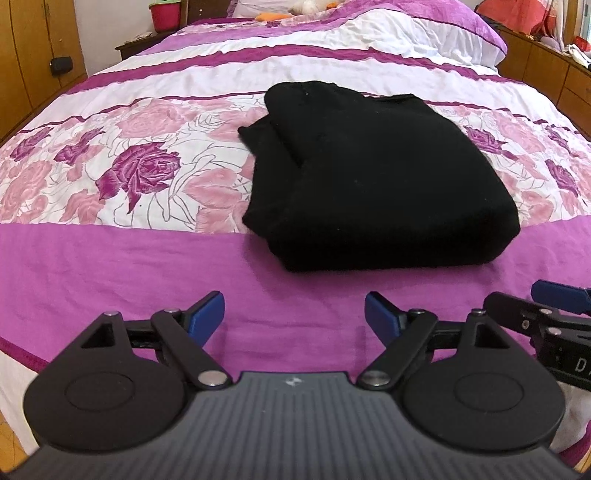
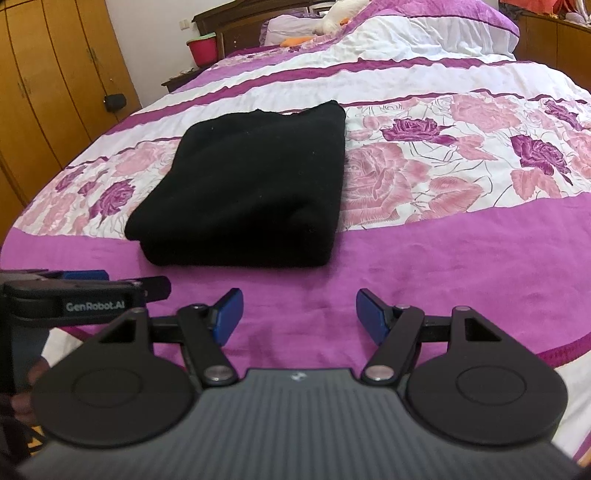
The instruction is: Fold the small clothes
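Note:
A black garment (image 1: 373, 177) lies folded in a thick rectangular stack on the bed; it also shows in the right wrist view (image 2: 251, 181). My left gripper (image 1: 294, 317) is open and empty, hovering over the purple band of the bedspread, short of the garment's near edge. My right gripper (image 2: 299, 314) is open and empty too, also short of the garment, which lies ahead and to its left. The right gripper shows at the right edge of the left wrist view (image 1: 554, 306), and the left gripper at the left edge of the right wrist view (image 2: 81, 291).
The bed has a pink, white and purple rose-patterned bedspread (image 1: 147, 166). Pillows and a soft toy (image 2: 340, 14) lie at the headboard. A wooden wardrobe (image 2: 44, 81) stands on the left, a red bucket (image 1: 164, 14) on a nightstand, and wooden drawers (image 1: 546, 62) on the right.

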### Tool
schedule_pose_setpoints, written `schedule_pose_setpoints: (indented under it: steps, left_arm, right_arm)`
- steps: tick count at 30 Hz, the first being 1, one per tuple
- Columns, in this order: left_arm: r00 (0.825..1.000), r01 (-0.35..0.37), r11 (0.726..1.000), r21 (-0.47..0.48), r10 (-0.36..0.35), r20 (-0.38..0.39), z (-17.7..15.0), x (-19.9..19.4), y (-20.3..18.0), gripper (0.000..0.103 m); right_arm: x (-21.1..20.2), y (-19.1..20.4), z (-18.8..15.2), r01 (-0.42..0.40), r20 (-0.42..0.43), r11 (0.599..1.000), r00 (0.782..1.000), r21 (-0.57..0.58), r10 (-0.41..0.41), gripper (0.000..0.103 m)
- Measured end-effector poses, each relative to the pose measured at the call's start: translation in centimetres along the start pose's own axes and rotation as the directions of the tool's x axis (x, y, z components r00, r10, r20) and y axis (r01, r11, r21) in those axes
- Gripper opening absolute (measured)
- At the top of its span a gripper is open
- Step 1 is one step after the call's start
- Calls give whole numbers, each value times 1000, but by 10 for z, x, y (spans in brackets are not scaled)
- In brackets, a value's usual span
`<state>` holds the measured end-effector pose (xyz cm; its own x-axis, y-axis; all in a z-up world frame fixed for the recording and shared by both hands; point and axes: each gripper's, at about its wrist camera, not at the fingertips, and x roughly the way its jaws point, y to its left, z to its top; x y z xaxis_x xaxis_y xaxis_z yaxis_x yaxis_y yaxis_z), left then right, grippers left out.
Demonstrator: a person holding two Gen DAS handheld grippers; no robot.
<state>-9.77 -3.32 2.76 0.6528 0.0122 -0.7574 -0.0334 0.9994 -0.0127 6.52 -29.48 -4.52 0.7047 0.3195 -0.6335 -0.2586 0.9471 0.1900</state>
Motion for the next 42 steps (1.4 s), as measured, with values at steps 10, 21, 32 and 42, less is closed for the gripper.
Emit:
schedule_pose_setpoints:
  steps: [10, 21, 32, 42]
  left_arm:
    - [1000, -10, 1000, 19, 10, 11, -2, -2, -4, 86]
    - [1000, -11, 1000, 15, 11, 2, -4, -1, -4, 86]
    - [1000, -8, 1000, 18, 8, 2, -4, -2, -5, 86]
    - [1000, -7, 1000, 19, 7, 1, -4, -2, -5, 86]
  right_arm:
    - [1, 1, -1, -3, -9, 1000, 1000, 1, 3, 70]
    - [1, 1, -3, -1, -15, 1000, 1000, 8, 1, 70]
    - [2, 0, -4, -1, -26, 1000, 1000, 19, 2, 70]
    - [2, 1, -4, -4, -27, 1000, 1000, 18, 4, 70]
